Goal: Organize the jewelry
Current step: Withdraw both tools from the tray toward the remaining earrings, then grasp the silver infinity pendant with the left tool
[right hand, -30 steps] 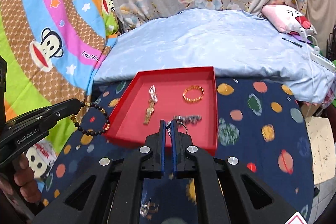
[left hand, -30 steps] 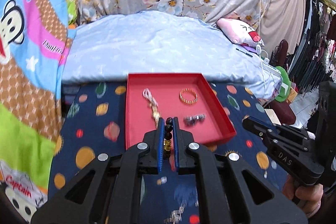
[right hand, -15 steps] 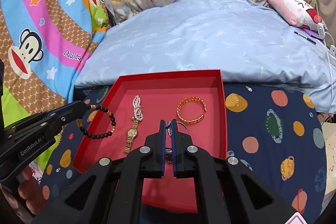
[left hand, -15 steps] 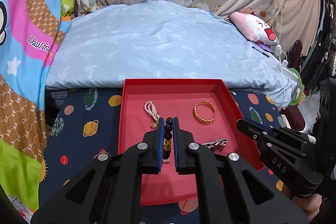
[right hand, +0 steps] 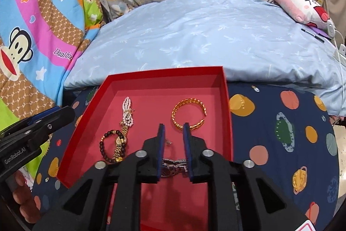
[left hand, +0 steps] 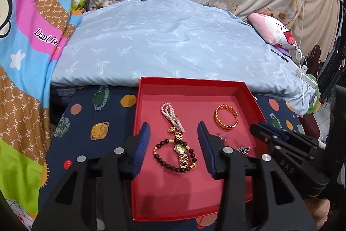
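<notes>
A red tray [left hand: 192,200] [right hand: 227,105] sits on the planet-print cloth. In it lie a dark bead bracelet [left hand: 166,162] [right hand: 103,144], a gold watch [left hand: 181,152] [right hand: 120,144], a pearl bracelet [left hand: 170,115] [right hand: 127,110], a gold open bangle [left hand: 226,119] [right hand: 188,115] and a silver watch [right hand: 173,167]. My left gripper [left hand: 174,148] is open above the bead bracelet, which lies loose across the gold watch. My right gripper [right hand: 174,152] is open, its fingers either side of the silver watch, with a thin ring [right hand: 168,142] beside the left finger.
A light blue quilt [left hand: 164,42] rises just behind the tray. A colourful monkey-print blanket [left hand: 23,53] is on the left. A pink plush [right hand: 302,5] and white cables lie at far right. The planet cloth [right hand: 281,129] extends to the tray's right.
Both grippers moved forward over the tray and opened. The left one let the bead bracelet down onto the gold watch; the right one let go of the silver watch inside the tray.
</notes>
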A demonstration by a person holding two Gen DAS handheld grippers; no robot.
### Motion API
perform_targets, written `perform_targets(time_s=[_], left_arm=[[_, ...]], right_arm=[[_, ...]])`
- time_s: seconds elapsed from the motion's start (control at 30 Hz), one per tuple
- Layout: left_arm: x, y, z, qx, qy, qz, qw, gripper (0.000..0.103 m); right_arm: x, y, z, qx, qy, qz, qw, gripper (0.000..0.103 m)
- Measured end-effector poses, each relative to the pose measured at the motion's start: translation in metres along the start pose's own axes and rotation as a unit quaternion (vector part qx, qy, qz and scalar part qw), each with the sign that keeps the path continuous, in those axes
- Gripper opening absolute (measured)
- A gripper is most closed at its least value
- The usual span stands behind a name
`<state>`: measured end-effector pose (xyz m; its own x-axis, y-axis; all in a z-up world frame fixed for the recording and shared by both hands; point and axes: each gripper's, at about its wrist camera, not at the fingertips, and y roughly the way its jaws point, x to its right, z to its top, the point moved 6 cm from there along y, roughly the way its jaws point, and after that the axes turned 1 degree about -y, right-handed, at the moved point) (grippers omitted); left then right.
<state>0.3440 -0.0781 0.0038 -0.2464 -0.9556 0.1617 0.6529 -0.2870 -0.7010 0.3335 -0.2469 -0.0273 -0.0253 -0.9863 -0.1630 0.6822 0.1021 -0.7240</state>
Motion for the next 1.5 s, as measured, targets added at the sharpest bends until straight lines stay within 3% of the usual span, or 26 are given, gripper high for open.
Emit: perform_targets(time_s=[0.23, 0.33, 0.63, 1.13, 1.5], left_arm=[[-0.013, -0.027, -0.010, 0.006, -0.010, 0.003, 0.9999, 0.045], [-0.016, -0.041, -0.023, 0.003, -0.006, 0.007, 1.0000, 0.051], [-0.014, -0.074, -0.088, -0.030, 0.004, 0.006, 0.9995, 0.052], [-0.015, -0.097, -0.180, -0.097, 0.007, 0.012, 0.9952, 0.052], [0.006, -0.092, -0.213, -0.127, 0.024, -0.004, 0.9916, 0.057]], right_arm=[[0.006, -0.045, -0.012, 0.021, 0.010, -0.002, 1.000, 0.027], [0.007, -0.070, -0.030, 0.027, 0.009, -0.013, 1.000, 0.030], [-0.001, -0.117, -0.095, 0.009, 0.000, -0.039, 0.999, 0.033], [-0.007, -0.149, -0.180, -0.038, 0.020, -0.039, 0.998, 0.033], [-0.014, -0.151, -0.204, -0.056, 0.021, -0.033, 0.998, 0.033]])
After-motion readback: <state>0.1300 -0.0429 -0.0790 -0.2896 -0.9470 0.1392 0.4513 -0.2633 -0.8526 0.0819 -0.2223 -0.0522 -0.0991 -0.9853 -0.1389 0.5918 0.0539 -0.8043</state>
